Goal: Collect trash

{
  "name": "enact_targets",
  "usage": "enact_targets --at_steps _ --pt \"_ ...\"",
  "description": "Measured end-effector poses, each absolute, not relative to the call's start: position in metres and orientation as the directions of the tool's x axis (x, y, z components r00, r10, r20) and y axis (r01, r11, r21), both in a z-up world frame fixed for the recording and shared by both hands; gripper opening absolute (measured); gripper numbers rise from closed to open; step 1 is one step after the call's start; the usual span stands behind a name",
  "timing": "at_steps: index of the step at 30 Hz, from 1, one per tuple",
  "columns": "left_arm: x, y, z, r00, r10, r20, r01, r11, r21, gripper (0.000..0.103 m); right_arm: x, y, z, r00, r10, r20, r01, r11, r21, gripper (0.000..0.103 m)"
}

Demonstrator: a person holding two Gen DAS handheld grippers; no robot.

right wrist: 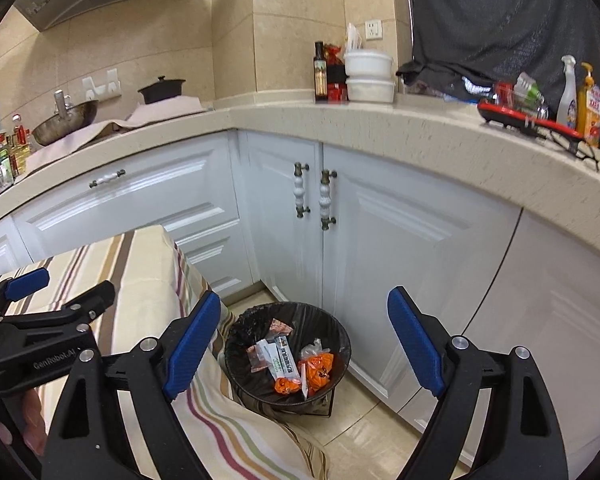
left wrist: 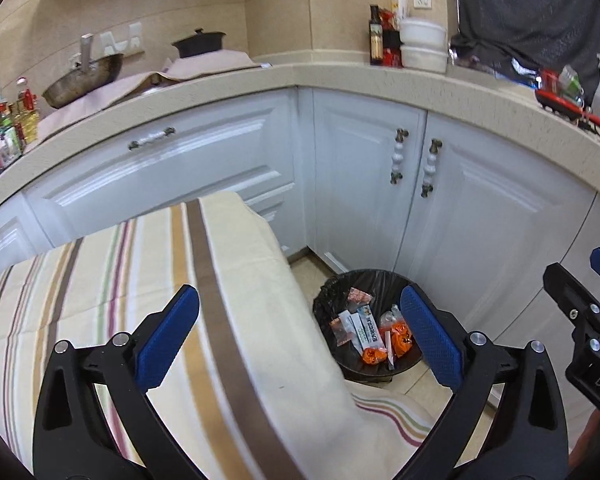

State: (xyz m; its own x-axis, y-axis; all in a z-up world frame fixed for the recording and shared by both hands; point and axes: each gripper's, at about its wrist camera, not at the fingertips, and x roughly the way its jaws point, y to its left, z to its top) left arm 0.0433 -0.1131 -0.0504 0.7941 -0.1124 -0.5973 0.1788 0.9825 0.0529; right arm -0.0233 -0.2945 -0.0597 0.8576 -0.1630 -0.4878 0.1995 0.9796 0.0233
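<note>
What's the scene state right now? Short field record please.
setting: kitchen corner, white cabinets
bin: black-lined trash bin on floor beside striped tablecloth
bin contents: orange wrappers, other packets
left gripper: open, empty
right gripper: open, empty
tablecloth surface in view: no trash seen

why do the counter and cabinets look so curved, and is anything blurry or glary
Left wrist view: fisheye bends the countertop into an arc, dark corners, glare streaks on the cabinet drawer. Right wrist view: same bowing, trash bin sharp, the near fingers soft.
</note>
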Motion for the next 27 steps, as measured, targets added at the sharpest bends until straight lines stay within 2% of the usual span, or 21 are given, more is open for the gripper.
enact_targets --at_steps 13,27 --pt "-0.016 -0.073 0.001 0.863 -0.144 -0.484 0.168 0.986 0.006 0.098 -0.073 -0.265 -0.019 0.901 -0.194 -0.388 0.206 0.979 -0.011 0.084" --pt "-0.036 -0.064 0.016 0.873 -0.178 -0.454 0.191 0.981 -0.018 0.098 -0.095 -0.257 -0.001 0.92 -0.203 -0.335 0.207 0.978 -0.023 0.084"
